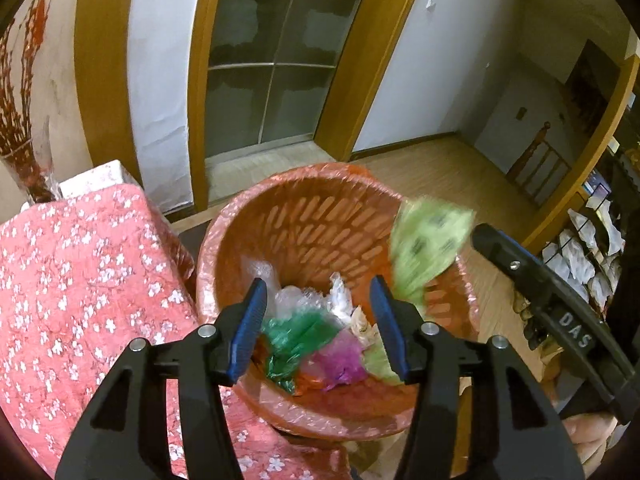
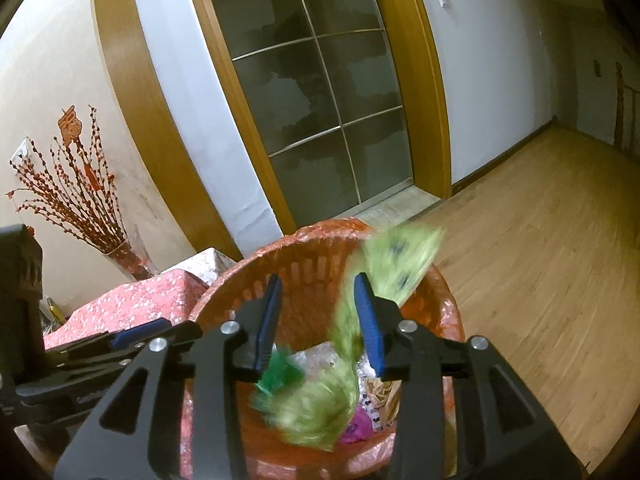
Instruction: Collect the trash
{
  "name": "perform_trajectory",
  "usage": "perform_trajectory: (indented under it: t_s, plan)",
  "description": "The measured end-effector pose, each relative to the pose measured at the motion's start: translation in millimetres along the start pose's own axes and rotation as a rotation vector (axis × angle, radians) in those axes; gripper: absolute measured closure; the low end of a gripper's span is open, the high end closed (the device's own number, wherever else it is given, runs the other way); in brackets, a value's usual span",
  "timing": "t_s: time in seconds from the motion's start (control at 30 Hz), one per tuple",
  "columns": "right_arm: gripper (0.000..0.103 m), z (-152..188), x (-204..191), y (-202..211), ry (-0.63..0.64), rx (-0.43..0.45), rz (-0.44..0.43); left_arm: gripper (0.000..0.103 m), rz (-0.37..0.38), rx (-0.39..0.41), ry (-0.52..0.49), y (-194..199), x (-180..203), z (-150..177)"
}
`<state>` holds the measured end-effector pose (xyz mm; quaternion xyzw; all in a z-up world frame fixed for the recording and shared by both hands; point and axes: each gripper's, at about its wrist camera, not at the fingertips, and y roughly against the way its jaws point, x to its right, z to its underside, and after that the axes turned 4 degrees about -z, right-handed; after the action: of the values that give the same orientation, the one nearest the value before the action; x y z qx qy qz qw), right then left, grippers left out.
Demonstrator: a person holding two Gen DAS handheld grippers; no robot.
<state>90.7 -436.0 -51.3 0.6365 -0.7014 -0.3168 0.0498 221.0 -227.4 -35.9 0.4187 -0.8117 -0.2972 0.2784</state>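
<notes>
An orange slotted trash basket (image 1: 304, 216) with a clear liner stands on the floor; it also shows in the right wrist view (image 2: 308, 264). It holds crumpled green, purple and white wrappers (image 1: 320, 340). A light green wrapper (image 1: 428, 248) is blurred in mid-air over the basket's right rim, free of any fingers; the right wrist view shows it (image 2: 384, 272) over the basket. My left gripper (image 1: 320, 328) is open and empty above the basket. My right gripper (image 2: 316, 320) is open and empty above it too, and shows at the right of the left view (image 1: 532, 280).
A table with a red flowered cloth (image 1: 80, 280) touches the basket's left side. A glass door with a wooden frame (image 2: 312, 92) is behind. Wood floor (image 2: 540, 260) lies to the right. A vase of red branches (image 2: 80, 200) stands at the left wall. A rack (image 1: 592, 248) is at far right.
</notes>
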Motion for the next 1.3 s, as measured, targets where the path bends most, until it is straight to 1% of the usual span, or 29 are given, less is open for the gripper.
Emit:
perform_trajectory:
  t_s: [0.07, 0.1, 0.13, 0.17, 0.23, 0.33, 0.37, 0.43, 0.53, 0.6, 0.77, 0.93, 1.07, 1.2, 1.3]
  plan:
    - [0.061, 1, 0, 2, -0.003, 0.002, 0.005, 0.048, -0.012, -0.003, 0.008, 2, -5, 3]
    - [0.057, 1, 0, 5, -0.002, 0.009, 0.015, 0.048, -0.018, 0.0, 0.01, 5, -6, 5]
    - [0.05, 1, -2, 8, 0.001, 0.018, 0.026, 0.045, -0.026, 0.006, 0.012, 8, -9, 7]
    - [0.046, 3, -4, 14, 0.008, 0.038, 0.042, 0.044, -0.037, 0.016, 0.012, 12, -11, 8]
    - [0.026, 5, -9, 24, 0.018, 0.07, 0.064, 0.036, -0.069, 0.051, 0.006, 26, -16, 13]
    - [0.012, 10, -22, 48, 0.048, 0.136, 0.104, 0.027, -0.117, 0.107, -0.006, 49, -27, 20]
    - [0.01, 12, -27, 54, 0.06, 0.154, 0.118, 0.025, -0.138, 0.131, -0.009, 59, -30, 23]
    - [0.007, 16, -35, 66, 0.077, 0.178, 0.134, 0.016, -0.178, 0.172, -0.012, 76, -35, 28]
    - [0.005, 25, -50, 84, 0.092, 0.214, 0.136, 0.008, -0.243, 0.238, -0.013, 104, -46, 39]
    - [0.005, 30, -57, 95, 0.101, 0.23, 0.138, 0.007, -0.284, 0.274, -0.009, 120, -51, 48]
    - [0.004, 51, -82, 111, 0.158, 0.23, 0.152, 0.002, -0.378, 0.355, 0.014, 160, -67, 75]
    - [0.004, 73, -105, 122, 0.21, 0.2, 0.214, 0.002, -0.456, 0.39, 0.031, 184, -76, 100]
    - [0.004, 88, -119, 131, 0.222, 0.215, 0.228, 0.002, -0.513, 0.408, 0.052, 197, -80, 119]
    - [0.004, 102, -134, 140, 0.267, 0.251, 0.264, 0.002, -0.556, 0.422, 0.064, 206, -79, 132]
    - [0.004, 110, -141, 146, 0.295, 0.261, 0.252, 0.002, -0.587, 0.426, 0.068, 210, -78, 142]
